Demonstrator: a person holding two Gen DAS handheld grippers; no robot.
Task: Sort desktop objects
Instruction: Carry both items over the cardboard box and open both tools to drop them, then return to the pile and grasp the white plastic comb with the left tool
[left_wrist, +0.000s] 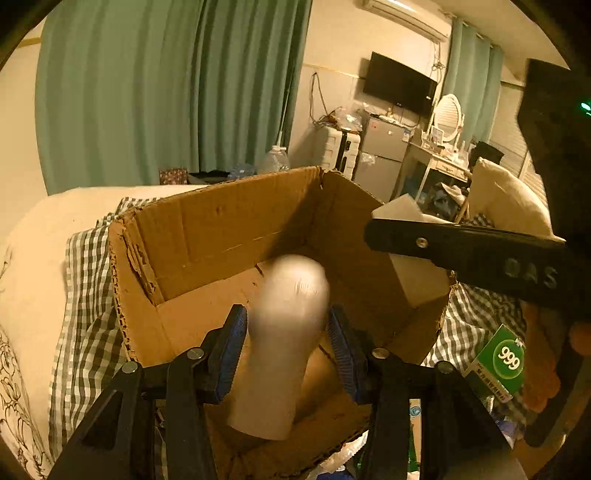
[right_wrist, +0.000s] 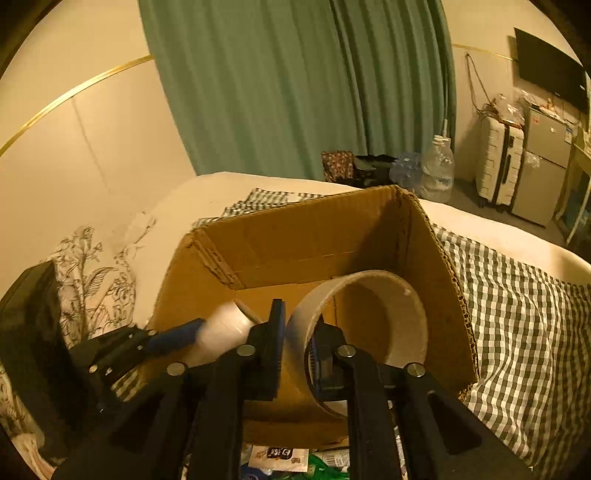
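An open cardboard box (left_wrist: 221, 229) lies on the bed and also shows in the right wrist view (right_wrist: 314, 236). My left gripper (left_wrist: 286, 339) hangs over the box with a blurred white bottle (left_wrist: 288, 332) between its blue pads; the pads look slightly apart from it, and contact is unclear. The bottle also shows in the right wrist view (right_wrist: 225, 328). My right gripper (right_wrist: 299, 343) is shut on the wall of a wide tape roll (right_wrist: 369, 325), held over the box. The roll shows in the left wrist view (left_wrist: 417, 273), under the right gripper's finger (left_wrist: 465, 251).
A checked cloth (right_wrist: 517, 332) covers the bed around the box. A green packet marked 999 (left_wrist: 498, 365) lies right of the box. Snack packets (right_wrist: 280, 456) lie at the near edge. A water jug (right_wrist: 437, 170), suitcase (right_wrist: 498, 166) and fridge (left_wrist: 380, 155) stand beyond the bed.
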